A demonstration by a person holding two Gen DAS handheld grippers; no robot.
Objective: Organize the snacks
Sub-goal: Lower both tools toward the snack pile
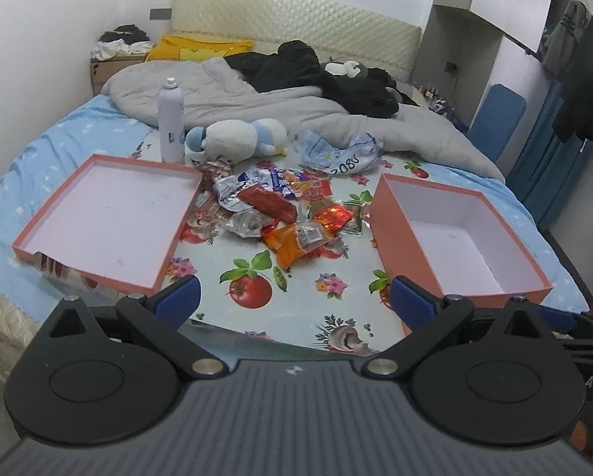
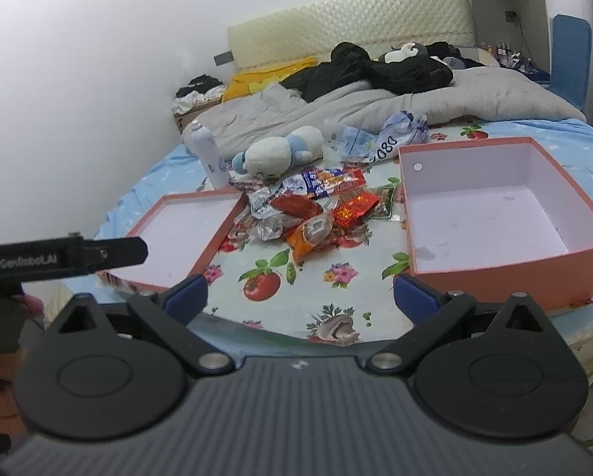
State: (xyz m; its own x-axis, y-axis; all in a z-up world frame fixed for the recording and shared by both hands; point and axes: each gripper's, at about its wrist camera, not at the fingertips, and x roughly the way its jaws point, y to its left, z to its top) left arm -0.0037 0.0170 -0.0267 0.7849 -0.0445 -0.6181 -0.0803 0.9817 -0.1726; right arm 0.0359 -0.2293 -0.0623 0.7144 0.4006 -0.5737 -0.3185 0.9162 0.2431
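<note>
Both tools are spread wide and grasp nothing: the left tool [image 1: 292, 297] and right tool [image 2: 300, 293] show ribbed blue pads on black arms at the lower edge of their frames. A heap of crinkly foil snack packets [image 1: 272, 206], orange, red and silver, lies mid-frame on a glossy fruit-printed cloth [image 1: 296, 309]. A shallow pink cardboard lid [image 1: 102, 214] sits left, a deeper pink box [image 2: 502, 214] right. A round plush toy [image 1: 237, 139] lies behind.
</note>
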